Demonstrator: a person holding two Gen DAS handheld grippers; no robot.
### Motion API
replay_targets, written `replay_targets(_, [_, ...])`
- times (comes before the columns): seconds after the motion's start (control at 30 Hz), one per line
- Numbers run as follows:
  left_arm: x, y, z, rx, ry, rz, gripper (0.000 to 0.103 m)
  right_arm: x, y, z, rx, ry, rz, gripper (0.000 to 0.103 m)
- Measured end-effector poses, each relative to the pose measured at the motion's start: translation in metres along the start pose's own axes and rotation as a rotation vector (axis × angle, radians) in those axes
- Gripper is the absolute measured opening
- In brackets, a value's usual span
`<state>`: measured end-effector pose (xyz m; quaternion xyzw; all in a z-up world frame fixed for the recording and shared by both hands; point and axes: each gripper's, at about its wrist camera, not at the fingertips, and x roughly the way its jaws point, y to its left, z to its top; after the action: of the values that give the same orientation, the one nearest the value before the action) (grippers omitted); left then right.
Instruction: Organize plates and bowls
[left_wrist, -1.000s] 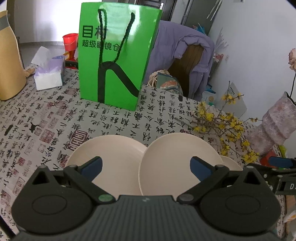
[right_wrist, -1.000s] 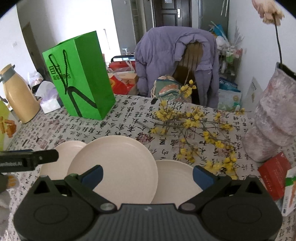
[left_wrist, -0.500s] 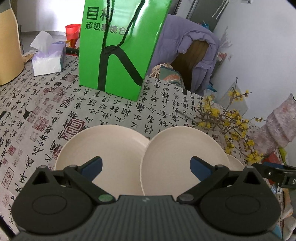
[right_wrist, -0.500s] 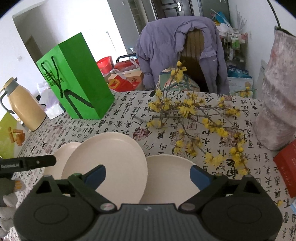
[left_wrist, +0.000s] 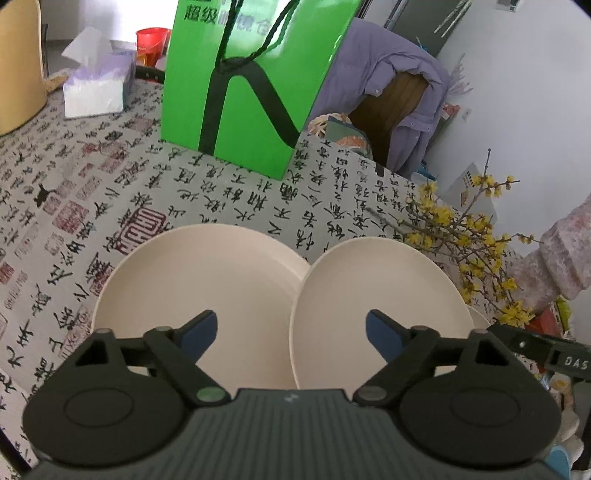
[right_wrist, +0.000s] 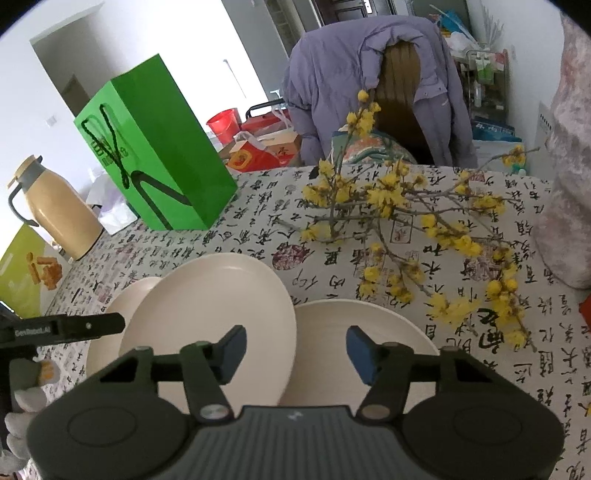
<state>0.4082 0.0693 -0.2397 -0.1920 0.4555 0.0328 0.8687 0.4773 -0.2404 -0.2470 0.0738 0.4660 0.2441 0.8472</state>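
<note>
Calligraphy-print tablecloth (left_wrist: 110, 192), three cream dishes set out in an overlapping row.

Left wrist view: left gripper (left_wrist: 291, 332) is held above the seam between left plate (left_wrist: 199, 288) and middle plate (left_wrist: 380, 295); its jaws are spread, have just been narrowing, and nothing is pinched. A green bag (left_wrist: 251, 85) is seen behind. Right wrist view: right gripper (right_wrist: 295, 349) is poised over the middle plate's edge where it overlaps the right plate (right_wrist: 354, 332); its jaws are half-spread, have just been closing, and no rim is yet gripped. Yellow blossom twigs (right_wrist: 406, 229) lie close by. Step judged: approach for pickup. A rim is to be pinched next, then stacked.
</note>
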Motion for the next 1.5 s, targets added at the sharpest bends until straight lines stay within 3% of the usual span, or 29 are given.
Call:
replay_targets(0.17, [0.008,0.003,-0.002,0.005,0.019,-0.007,0.077,0.011,0.000,-0.001,-0.007,0.028,0.006,0.045])
replay_targets(0.47, [0.017,0.000,-0.007,0.022,0.062,-0.032,0.043,0.024,0.001,-0.003,-0.003,0.075,0.006,0.026])
replay_targets(0.6, [0.019,-0.003,-0.008,0.035,0.070,-0.041,0.023,0.026,0.000,-0.004,-0.006,0.084,-0.004,0.022])
replay_targets(1.0, [0.022,-0.010,-0.011,0.074,0.062,0.005,0.012,0.026,0.008,-0.003,-0.057,0.085,-0.045,0.010])
replay_targets(1.5, [0.021,-0.016,-0.012,0.105,0.045,0.026,0.009,0.024,0.011,-0.003,-0.088,0.077,-0.058,0.006])
